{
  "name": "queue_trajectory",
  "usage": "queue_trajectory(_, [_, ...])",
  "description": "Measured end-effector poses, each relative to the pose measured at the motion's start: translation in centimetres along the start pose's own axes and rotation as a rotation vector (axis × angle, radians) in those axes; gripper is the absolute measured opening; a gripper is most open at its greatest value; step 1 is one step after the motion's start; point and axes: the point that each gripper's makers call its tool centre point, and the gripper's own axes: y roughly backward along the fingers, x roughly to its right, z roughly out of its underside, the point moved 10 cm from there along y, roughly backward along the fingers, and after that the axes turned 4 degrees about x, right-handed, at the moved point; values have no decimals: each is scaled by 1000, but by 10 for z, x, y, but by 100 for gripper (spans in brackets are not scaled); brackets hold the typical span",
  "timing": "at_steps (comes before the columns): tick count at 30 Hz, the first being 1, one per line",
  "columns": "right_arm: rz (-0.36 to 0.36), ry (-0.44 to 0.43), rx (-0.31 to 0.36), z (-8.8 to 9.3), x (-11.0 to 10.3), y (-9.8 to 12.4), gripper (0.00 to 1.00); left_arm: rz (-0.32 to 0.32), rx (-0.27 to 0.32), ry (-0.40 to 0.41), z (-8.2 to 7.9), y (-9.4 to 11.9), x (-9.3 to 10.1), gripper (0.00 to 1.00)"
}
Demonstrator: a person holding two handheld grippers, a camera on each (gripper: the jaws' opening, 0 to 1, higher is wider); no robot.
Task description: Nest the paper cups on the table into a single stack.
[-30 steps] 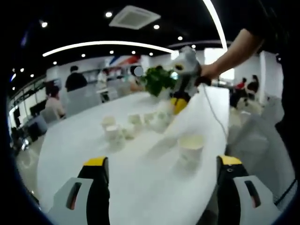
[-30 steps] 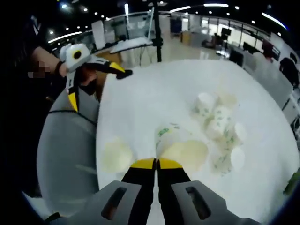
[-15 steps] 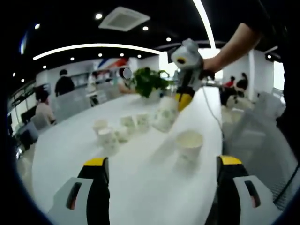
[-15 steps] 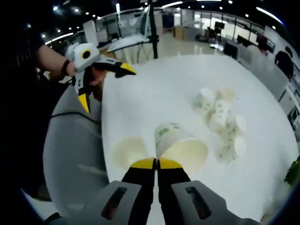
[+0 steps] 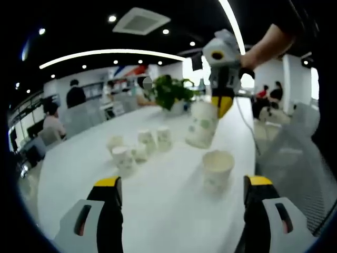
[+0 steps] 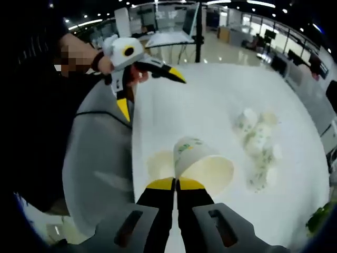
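Our right gripper (image 6: pixel 176 183) pinches a cup (image 6: pixel 202 164) aloft above another cup (image 5: pixel 218 168) on the bench (image 5: pixel 158 195); left gripper (image 5: pixel 179 184) jaws wide, empty.

No text, label, brand, number or sign can be read in either view. The held paper cup (image 6: pixel 202 167), just ahead of the right gripper's (image 6: pixel 176 184) closed jaws, carries a green printed pattern near its base, but it resolves into no letters. The loose cups (image 5: pixel 138 147), ahead and to the left of the left gripper (image 5: pixel 181 184), show similar green specks, too small and blurred to read. On the far wall (image 5: pixel 126 74) beyond those cups there is a red and blue shape that may be a sign, but nothing on it is legible.
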Motion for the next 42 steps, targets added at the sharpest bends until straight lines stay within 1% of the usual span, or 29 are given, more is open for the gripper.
queue_trajectory(3, [-5,90,-54,-5,-6,-5,0,6,4,1,2,2,0,96])
queue_trajectory(5, [-5,115,-66,-7,-11,-7,0,8,9,0,2,3,0,96])
queue_trajectory(6, [-7,160,-106,-7,-13,-7,0,8,9,1,3,4,-1,96])
queue_trajectory(9, [-7,224,-155,-9,-19,-9,0,10,11,6,4,5,-2,96])
queue_trajectory(10, [-4,257,-184,-9,-21,-9,0,13,9,6,4,6,-2,96])
queue_trajectory(11, [-3,266,-189,-10,-22,-9,0,14,9,7,5,6,-2,96])
queue_trajectory(12, [-2,301,-216,-11,-24,-9,0,19,2,3,6,5,-2,96])
queue_trajectory(15, [-19,320,-230,-12,-28,-14,0,35,-13,-33,7,4,0,95])
queue_trajectory(17, [-23,364,-268,-12,-27,-15,0,46,-18,-42,8,2,1,95])
queue_trajectory(22, [-30,373,-279,-12,-27,-17,0,52,-21,-39,9,1,2,95])
queue_trajectory(23, [-27,404,-310,-12,-28,-17,0,50,-26,-39,10,2,2,95])
queue_trajectory(24, [-24,428,-321,-12,-28,-18,0,47,-25,-38,10,2,2,95])
queue_trajectory(28, [-45,442,-326,-13,-34,-22,0,42,-29,-33,12,2,1,95])
queue_trajectory(31, [-42,454,-321,-16,-35,-25,0,42,-30,-32,12,3,1,95])
queue_trajectory(37, [-44,482,-347,-14,-33,-29,0,36,-31,-25,13,5,-1,95])
queue_trajectory(42, [-61,502,-366,-14,-37,-34,0,32,-34,-24,13,7,0,95])
